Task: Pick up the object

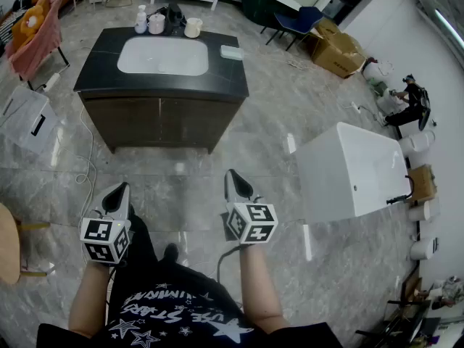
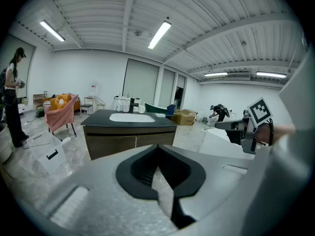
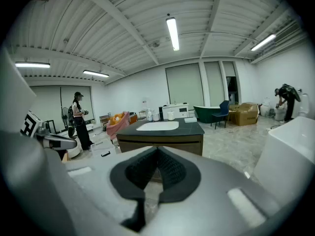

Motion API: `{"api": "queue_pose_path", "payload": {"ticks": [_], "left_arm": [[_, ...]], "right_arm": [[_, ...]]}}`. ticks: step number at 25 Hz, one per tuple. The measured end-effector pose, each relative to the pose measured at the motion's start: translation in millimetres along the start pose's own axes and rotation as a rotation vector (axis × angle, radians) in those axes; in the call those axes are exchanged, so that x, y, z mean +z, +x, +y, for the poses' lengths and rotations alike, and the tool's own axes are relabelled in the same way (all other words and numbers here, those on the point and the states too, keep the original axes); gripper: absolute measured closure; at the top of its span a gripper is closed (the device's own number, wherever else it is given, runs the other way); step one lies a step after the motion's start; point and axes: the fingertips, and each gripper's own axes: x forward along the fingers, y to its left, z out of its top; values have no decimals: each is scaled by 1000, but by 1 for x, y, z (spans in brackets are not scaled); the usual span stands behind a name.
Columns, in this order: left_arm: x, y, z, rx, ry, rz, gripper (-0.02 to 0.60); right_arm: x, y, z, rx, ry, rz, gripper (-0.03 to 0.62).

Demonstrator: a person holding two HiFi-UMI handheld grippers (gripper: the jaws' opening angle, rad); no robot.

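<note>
Left gripper [image 1: 122, 191] and right gripper [image 1: 232, 176]: jaws pressed together, nothing between them, held above the grey tiled floor [image 1: 181, 187]. Ahead stands a dark vanity [image 1: 163, 118] with a white basin [image 1: 163, 55]. A bottle [image 1: 141, 19] and two cups [image 1: 156, 24] stand at its back edge, and a small tray [image 1: 232, 52] lies to the right; which one is the object to pick up cannot be told. A white bathtub [image 1: 355, 169] is further right, with cardboard boxes [image 1: 337, 49] beyond.

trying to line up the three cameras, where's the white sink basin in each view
Head view: the white sink basin sits upper left of centre, set in the dark counter.
Left gripper view: middle height, slightly left of centre.
Right gripper view: near the centre of the picture.
Shared landmark: the cardboard boxes, right of the basin in all three.
</note>
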Motion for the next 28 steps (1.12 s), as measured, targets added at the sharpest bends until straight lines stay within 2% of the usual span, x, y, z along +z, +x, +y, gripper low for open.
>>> {"api": "queue_pose_path", "payload": {"ticks": [6,15,20,24,28], "left_arm": [[-2,-3,-8,-14,-29,-16,575],[11,-4,-19,-41,-19,-51,575],[14,6,-19,-28,0,-35,575],[13,26,-9,-27,7,-14,575],[22,54,7,-24,4,-8,574]], "right_arm": [[-6,-5,-2,5,15,-3,589],[3,-16,-11,-13,34,-46,589],[7,-11,-8,29,56,-65,589],[5,12,-8,42,78,-47,481],[8,41,-13,52,86,-6,412]]}}
